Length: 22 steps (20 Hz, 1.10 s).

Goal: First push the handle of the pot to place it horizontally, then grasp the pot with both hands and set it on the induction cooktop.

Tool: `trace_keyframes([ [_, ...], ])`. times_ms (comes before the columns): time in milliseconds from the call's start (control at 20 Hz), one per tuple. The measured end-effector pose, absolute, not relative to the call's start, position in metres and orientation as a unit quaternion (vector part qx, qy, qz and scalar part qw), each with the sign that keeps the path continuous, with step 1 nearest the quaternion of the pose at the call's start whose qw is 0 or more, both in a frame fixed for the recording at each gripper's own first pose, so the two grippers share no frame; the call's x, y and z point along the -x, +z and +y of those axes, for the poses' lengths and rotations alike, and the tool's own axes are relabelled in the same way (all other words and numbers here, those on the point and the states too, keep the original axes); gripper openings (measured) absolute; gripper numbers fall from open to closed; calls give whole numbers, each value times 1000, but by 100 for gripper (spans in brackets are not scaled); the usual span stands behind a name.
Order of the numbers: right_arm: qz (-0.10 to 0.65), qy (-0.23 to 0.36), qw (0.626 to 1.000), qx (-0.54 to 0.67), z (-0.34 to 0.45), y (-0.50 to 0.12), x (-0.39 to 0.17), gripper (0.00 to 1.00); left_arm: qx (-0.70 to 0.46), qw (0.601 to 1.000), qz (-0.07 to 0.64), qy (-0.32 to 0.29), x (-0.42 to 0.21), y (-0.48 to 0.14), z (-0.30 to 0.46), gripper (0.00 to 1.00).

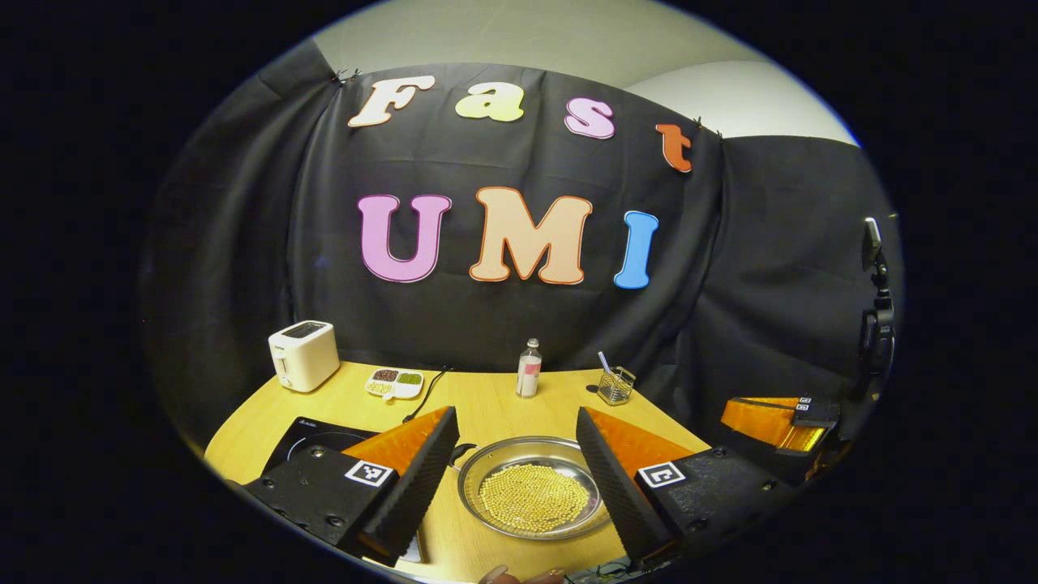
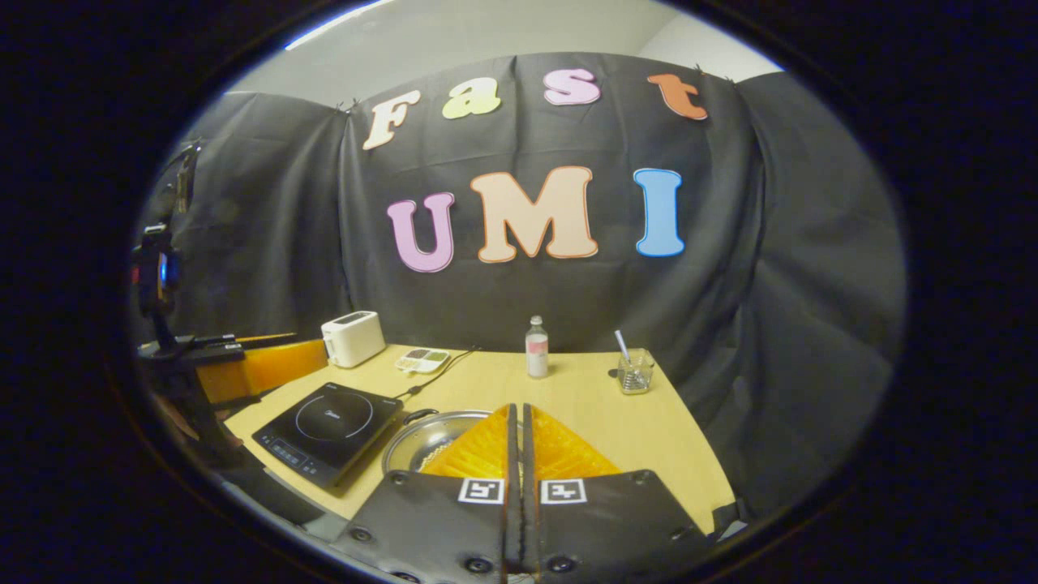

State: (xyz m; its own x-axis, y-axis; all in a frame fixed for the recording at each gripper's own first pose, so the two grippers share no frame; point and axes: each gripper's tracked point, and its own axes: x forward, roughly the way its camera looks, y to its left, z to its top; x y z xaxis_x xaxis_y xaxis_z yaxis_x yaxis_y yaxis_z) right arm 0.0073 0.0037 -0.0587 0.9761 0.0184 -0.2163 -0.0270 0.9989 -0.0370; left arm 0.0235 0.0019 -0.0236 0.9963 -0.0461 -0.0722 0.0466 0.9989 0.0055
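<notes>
With the right gripper (image 2: pixel 520 422) jaws closed and the left gripper (image 1: pixel 515 442) jaws wide open above the pot (image 1: pixel 531 496) beside the induction cooktop (image 2: pixel 328 430), we nudge its handle (image 2: pixel 419 416) sideways gently, using closed tips

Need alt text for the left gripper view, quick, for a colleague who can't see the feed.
The left gripper is open, its fingers either side of a steel pot of yellow beads on the wooden table. The black induction cooktop lies at the left, with a white toaster, bottle and glass behind.
</notes>
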Motion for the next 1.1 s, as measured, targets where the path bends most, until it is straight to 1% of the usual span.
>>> trace_keyframes([
  [100, 122, 15, 992, 12, 7, -66, -5, 2, -5, 999, 41, -29, -22, -26, 3, 94],
  [150, 130, 12, 991, 16, 6, -72, -4, 0, -7, 999, 40, -32, -22, -27, 4, 94],
  [250, 156, 17, 987, 22, 7, -89, -1, 2, -12, 998, 41, -35, -22, -28, 7, 94],
  [400, 208, 31, 978, 12, 7, -127, 6, 2, -17, 998, 46, -37, -22, -32, 14, 94],
  [450, 229, 33, 973, 8, 5, -143, 10, 0, -21, 998, 48, -36, -22, -34, 16, 94],
  [500, 253, 37, 967, 3, 2, -162, 13, 0, -24, 998, 49, -32, -22, -34, 18, 94],
  [550, 273, 41, 961, -1, 1, -178, 17, 5, -28, 998, 50, -28, -22, -35, 20, 94],
  [600, 295, 47, 954, -8, 1, -195, 20, 5, -30, 998, 52, -22, -22, -36, 23, 94],
  [650, 314, 53, 948, -16, 2, -211, 24, 0, -30, 998, 54, -17, -22, -39, 24, 94],
  [700, 331, 62, 941, -23, 4, -225, 26, 2, -30, 998, 56, -13, -22, -40, 25, 94],
  [800, 359, 75, 930, -34, 9, -247, 28, 2, -33, 998, 56, -3, -22, -41, 29, 94],
  [850, 370, 81, 925, -38, 11, -256, 28, 2, -36, 998, 57, 5, -21, -43, 33, 94],
  [900, 377, 86, 921, -39, 12, -264, 28, 0, -40, 997, 59, 15, -21, -44, 39, 94],
  [950, 383, 88, 919, -38, 11, -268, 27, 2, -43, 997, 60, 24, -20, -45, 44, 94],
  [1000, 386, 90, 917, -35, 11, -272, 27, 2, -43, 997, 63, 31, -19, -47, 48, 91],
  [1050, 390, 92, 916, -32, 11, -276, 24, 2, -41, 996, 66, 39, -19, -50, 51, 94],
  [1100, 393, 95, 914, -31, 11, -279, 23, 2, -38, 996, 70, 45, -18, -52, 55, 94],
])
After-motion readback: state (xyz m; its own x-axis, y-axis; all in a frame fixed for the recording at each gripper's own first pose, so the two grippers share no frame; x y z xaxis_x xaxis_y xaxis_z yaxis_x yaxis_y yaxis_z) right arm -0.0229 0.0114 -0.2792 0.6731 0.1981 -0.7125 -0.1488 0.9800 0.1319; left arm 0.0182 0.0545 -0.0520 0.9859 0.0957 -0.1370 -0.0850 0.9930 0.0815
